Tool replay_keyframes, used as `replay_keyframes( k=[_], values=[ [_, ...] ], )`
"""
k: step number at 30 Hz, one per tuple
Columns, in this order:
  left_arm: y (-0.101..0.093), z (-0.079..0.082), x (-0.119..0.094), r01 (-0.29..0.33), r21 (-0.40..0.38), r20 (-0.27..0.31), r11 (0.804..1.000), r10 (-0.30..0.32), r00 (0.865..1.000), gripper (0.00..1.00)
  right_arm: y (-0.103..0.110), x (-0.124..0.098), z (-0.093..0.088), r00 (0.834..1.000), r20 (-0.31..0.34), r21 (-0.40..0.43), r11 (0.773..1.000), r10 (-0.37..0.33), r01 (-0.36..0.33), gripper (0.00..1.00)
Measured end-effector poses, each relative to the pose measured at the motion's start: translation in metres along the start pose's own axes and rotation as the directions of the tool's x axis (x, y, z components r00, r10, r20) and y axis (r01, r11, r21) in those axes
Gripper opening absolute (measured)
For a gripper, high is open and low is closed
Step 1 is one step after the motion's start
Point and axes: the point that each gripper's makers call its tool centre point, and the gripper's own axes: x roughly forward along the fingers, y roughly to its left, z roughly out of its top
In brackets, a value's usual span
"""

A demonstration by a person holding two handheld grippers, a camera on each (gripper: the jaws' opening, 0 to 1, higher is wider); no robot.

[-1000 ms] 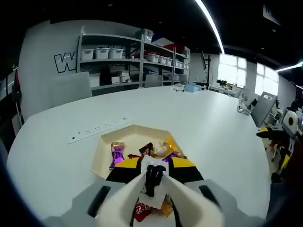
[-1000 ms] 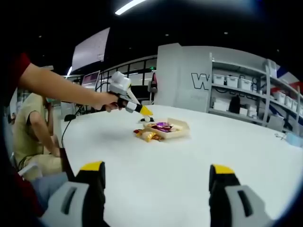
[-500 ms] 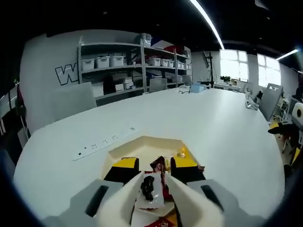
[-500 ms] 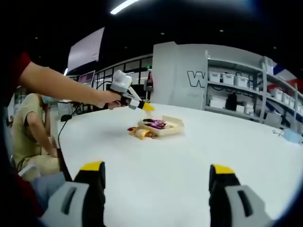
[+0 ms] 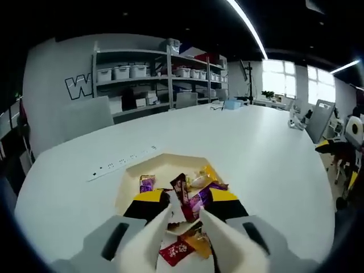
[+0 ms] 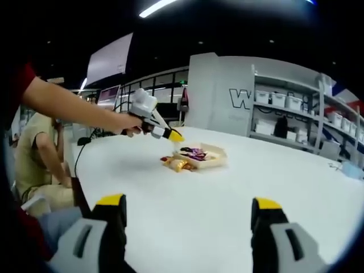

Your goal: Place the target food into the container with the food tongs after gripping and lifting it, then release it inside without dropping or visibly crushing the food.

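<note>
A cream six-sided tray (image 5: 134, 168) holds several wrapped candies, among them a dark bar (image 5: 181, 189) and a purple one (image 5: 147, 182). My left gripper (image 5: 186, 212) carries white tongs and hovers over the tray's near edge; the tong tips stand apart with nothing between them. A red wrapper (image 5: 175, 252) and an orange one (image 5: 199, 244) lie on the table below the tongs. In the right gripper view a hand holds the left gripper (image 6: 169, 135) just left of the tray (image 6: 206, 153). My right gripper (image 6: 189, 219) is open, far from the tray.
A white power strip (image 5: 122, 162) lies on the round white table (image 5: 261, 153) beyond the tray. Shelves with bins (image 5: 153, 71) and a grey chair (image 5: 85, 116) stand behind. A seated person (image 6: 34, 153) is at the table's left edge.
The tongs held a dark candy over the tray; they have since spread and the candy lies in the tray. The left gripper drew back slightly. The right gripper stayed put.
</note>
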Motion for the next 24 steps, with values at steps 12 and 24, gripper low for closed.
replay_keyframes(
  k=[12,24],
  values=[
    [-0.04,-0.027,-0.004,0.083,-0.012,-0.027,0.996,-0.083,0.996,0.27,0.009,0.004,0.011,1.0,0.011,-0.021,1.0,0.018,-0.018,0.89],
    [-0.052,-0.039,0.005,0.105,-0.04,-0.036,0.994,-0.106,0.994,0.27,0.007,0.001,0.016,1.0,0.019,-0.03,0.999,0.011,-0.011,0.89]
  ],
)
